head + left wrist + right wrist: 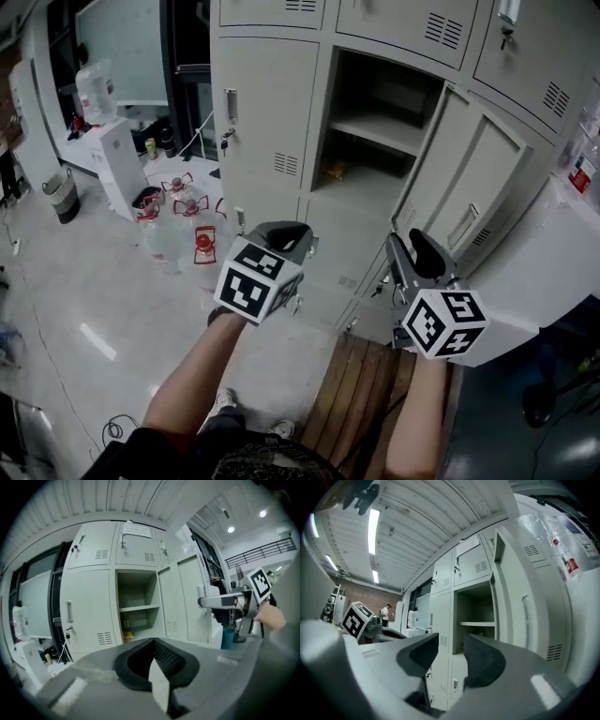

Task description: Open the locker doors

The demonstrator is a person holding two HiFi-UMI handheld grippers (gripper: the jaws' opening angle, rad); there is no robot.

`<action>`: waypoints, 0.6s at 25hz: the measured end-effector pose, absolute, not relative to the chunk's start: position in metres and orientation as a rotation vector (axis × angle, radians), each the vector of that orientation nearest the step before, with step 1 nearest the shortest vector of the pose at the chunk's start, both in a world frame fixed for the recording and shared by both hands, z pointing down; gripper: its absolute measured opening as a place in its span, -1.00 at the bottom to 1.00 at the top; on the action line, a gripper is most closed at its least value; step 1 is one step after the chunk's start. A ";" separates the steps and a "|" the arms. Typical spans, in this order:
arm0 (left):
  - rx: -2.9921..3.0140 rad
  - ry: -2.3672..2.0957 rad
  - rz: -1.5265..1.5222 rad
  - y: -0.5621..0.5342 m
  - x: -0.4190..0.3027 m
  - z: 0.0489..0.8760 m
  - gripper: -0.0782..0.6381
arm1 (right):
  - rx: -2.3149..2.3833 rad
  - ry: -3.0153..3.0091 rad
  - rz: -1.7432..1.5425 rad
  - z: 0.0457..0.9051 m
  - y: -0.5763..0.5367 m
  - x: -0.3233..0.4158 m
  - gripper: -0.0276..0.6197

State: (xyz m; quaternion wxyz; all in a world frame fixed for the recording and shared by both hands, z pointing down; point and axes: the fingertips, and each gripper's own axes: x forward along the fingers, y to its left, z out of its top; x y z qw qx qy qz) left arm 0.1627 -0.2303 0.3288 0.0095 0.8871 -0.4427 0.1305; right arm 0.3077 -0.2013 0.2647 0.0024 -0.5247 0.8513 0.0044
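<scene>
Locker door [469, 178] swung open; right tongs [412, 247] clear of edge.

Item counts, head view.
Grippers, two: left gripper [283, 239], right gripper [415, 255]; open locker door [467, 187], one; inner shelf [380, 131], one; water dispenser [117, 164], upper left, one.

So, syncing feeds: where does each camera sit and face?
Head view: head-mounted, looks down at lockers; forearms, left gripper, right gripper show.
Left gripper view: rides left gripper, faces the open locker; shut jaws show.
Right gripper view: rides right gripper, faces it too; open jaws show.
All three share the open locker.
</scene>
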 end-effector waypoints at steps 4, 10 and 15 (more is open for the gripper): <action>2.709 -1.478 0.407 -0.230 0.126 0.328 -0.79 | -1.539 2.748 -0.003 0.271 -0.212 0.268 -0.40; 2.602 -1.640 0.400 -0.230 0.066 0.325 -0.79 | -1.368 2.841 -0.013 0.274 -0.229 0.208 -0.36; 2.543 -1.725 0.397 -0.233 0.028 0.325 -0.79 | -1.273 2.883 -0.019 0.279 -0.243 0.167 -0.32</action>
